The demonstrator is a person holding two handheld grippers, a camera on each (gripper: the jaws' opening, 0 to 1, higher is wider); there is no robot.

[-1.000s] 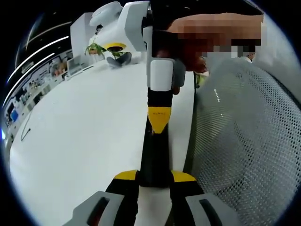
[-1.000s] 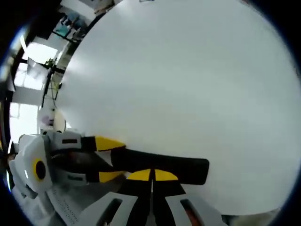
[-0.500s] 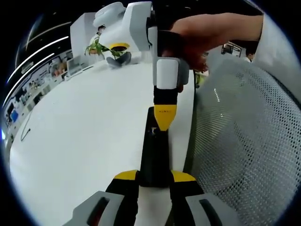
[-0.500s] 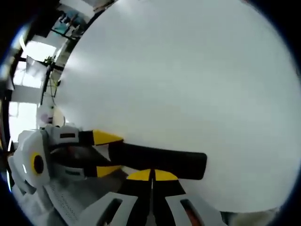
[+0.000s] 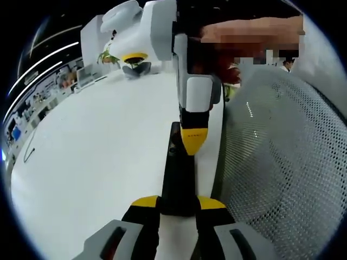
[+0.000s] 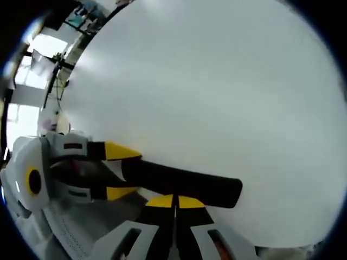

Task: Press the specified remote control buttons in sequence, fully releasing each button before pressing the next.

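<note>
Remote clamped at one end, pressed from the other

Remote [image 5: 176, 179] is a long, slim black bar, plain and matte, lying on the white table [image 5: 97, 162] near the table's edge, beside a mesh chair back [image 5: 282, 162]. Its buttons are too small and dark to make out, apart from a faint mark near its far end.

The left gripper [image 5: 178, 205] has its yellow-tipped jaws closed on the near end of the remote, one jaw on each side. I judge this is to keep the remote steady and flat while it is pressed. In the right gripper view the left gripper [image 6: 116, 170] grips the remote [image 6: 184, 183] from its left end.

The right gripper [image 5: 193, 142] comes down from above, held by a hand [image 5: 238, 38], its jaws brought together into one yellow point at the remote's far end. It holds nothing. Whether the tip is touching a button or just above it, I cannot tell; closed jaws make a narrow tip, suited to one button
</note>
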